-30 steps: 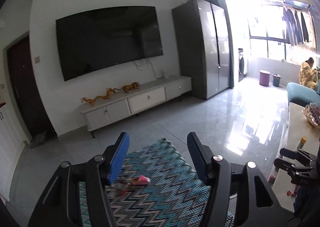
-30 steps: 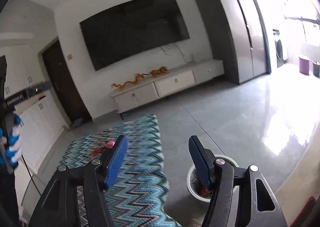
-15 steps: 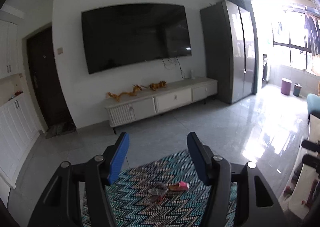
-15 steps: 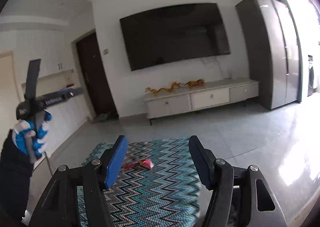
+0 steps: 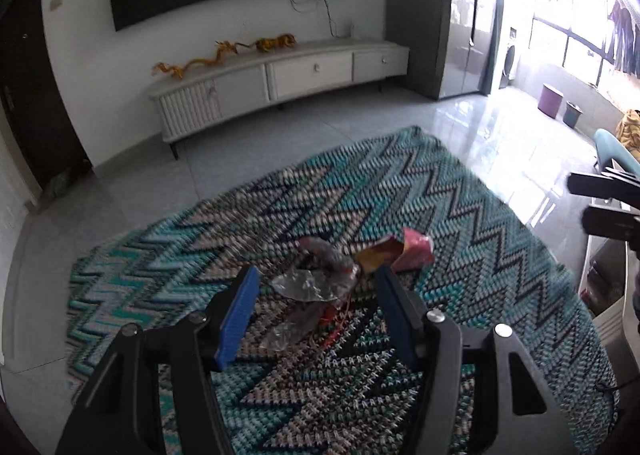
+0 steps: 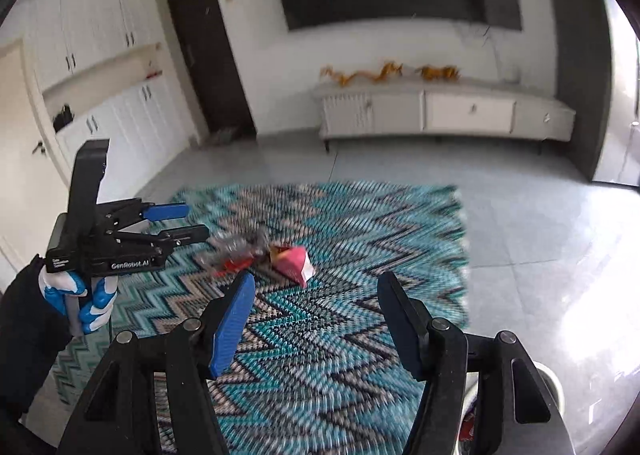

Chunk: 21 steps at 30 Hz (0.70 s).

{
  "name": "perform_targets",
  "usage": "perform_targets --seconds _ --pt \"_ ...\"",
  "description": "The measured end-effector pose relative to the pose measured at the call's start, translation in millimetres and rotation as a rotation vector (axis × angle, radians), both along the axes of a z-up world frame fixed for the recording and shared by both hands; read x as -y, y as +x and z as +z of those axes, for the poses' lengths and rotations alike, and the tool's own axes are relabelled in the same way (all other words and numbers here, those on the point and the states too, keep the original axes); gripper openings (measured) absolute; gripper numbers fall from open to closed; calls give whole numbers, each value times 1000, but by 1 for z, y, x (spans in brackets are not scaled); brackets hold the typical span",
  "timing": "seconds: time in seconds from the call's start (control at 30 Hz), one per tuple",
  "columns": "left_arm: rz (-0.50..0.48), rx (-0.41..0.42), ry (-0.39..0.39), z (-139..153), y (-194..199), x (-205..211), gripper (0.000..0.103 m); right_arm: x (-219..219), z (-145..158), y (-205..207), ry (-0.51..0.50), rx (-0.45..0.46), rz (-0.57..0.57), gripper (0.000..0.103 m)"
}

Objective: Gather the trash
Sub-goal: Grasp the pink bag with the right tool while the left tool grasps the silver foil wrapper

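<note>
Left wrist view: the left gripper (image 5: 316, 287) tilts down over the zigzag rug (image 5: 460, 215), jaws spread and empty. The crumpled clear plastic wrapper (image 5: 316, 283) lies between the fingertips' lines, blurred; the pink snack packet (image 5: 412, 253) lies just beyond.

Right wrist view: the right gripper (image 6: 316, 295) is spread and empty, short of the packet. A gloved hand (image 6: 82, 295) holds the left gripper beside the wrapper. A white bin (image 6: 554, 383) is cut off at lower right.

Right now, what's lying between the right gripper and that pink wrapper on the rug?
Only bare zigzag rug. In the right wrist view nothing else lies between the open right gripper and the pink wrapper.
</note>
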<state>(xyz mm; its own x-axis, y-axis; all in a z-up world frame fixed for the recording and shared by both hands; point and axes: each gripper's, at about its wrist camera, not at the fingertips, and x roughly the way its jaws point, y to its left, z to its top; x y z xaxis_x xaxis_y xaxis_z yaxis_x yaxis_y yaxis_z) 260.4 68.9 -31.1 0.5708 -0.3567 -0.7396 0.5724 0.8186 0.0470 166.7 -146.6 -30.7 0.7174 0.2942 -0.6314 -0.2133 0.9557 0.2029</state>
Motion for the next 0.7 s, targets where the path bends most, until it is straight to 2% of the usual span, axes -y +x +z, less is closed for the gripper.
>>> perform_targets --seconds 0.1,0.23,0.37,0.57,0.7 --pt "-26 -24 12 -23 10 8 58 -14 -28 33 -15 -48 47 61" --pt "-26 -73 12 -53 26 12 57 -24 -47 49 -31 -79 92 61" --pt "-22 -100 -3 -75 33 13 43 -37 -61 69 -48 -95 127 61" --pt "5 -86 -73 -73 33 2 18 -57 -79 93 -102 -103 182 61" --pt "23 -79 -99 -71 32 -4 14 -61 -87 104 -90 -114 190 61"
